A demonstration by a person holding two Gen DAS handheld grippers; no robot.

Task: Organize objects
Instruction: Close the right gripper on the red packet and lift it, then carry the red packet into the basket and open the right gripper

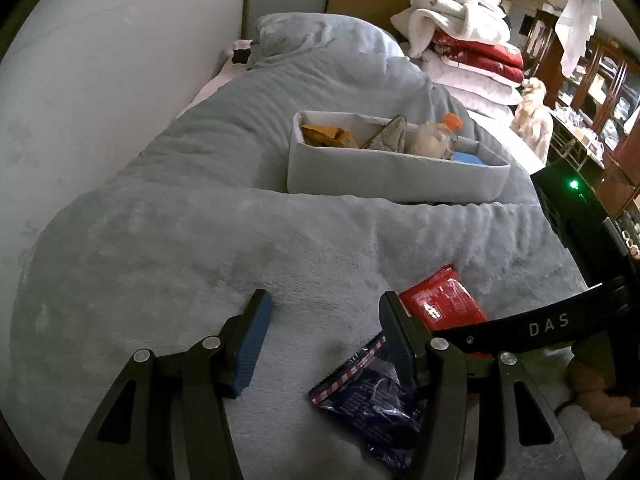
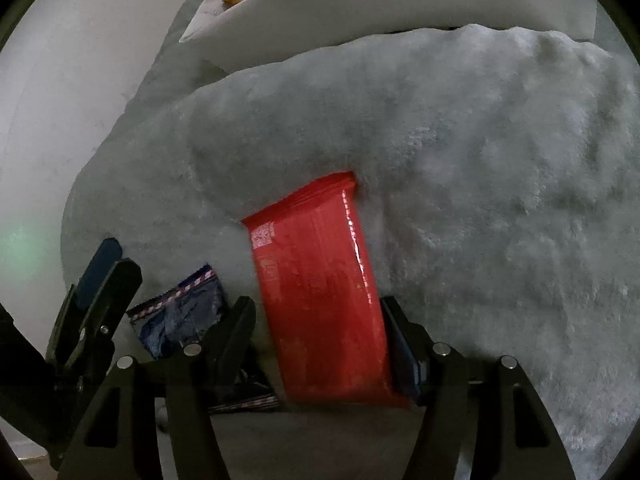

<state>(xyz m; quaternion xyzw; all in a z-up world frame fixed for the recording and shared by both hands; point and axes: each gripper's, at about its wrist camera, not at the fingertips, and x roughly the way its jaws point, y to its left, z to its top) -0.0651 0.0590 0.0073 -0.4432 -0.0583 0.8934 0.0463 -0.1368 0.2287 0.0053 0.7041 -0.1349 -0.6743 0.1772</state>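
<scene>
**Q:** What is in view, and where is the thing being sorted?

**A:** A bed covered by a grey fleece blanket (image 1: 200, 260). The right tongs (image 2: 316, 304) point steeply down at a flat red packet (image 2: 316, 248), which lies lengthwise between their two fingers and runs on ahead of the tips. The tongs stand about half wide. The right-hand pad sits against the packet's edge and the left-hand finger is just beside the other edge. I see no squeeze yet, so I read them as straddling the packet, not gripping it.

**Q:** And the other hand?

**A:** The left tongs (image 1: 325, 300) hover over bare blanket, moderately wide, with nothing between them. A dark blue packet (image 1: 372, 400) lies beside and partly under their right-hand finger. Far ahead of both tongs, past a raised fold of blanket, stands a grey fabric box (image 1: 380, 172) with dividers. It already holds an orange packet and other wrapped things.

**Q:** How should this pick be done well?

**A:** My judgement is to press the tips a little into the soft fleece, so that the pads meet the packet's thin edges and do not slide over its glossy top. Close slowly and evenly, because the film may buckle or squirt out. Grip near the middle so it does not droop. Lift straight up before heading forward, clearing the fold and the box's near wall. Keep the left tongs where they are, away from the blue packet.
</scene>
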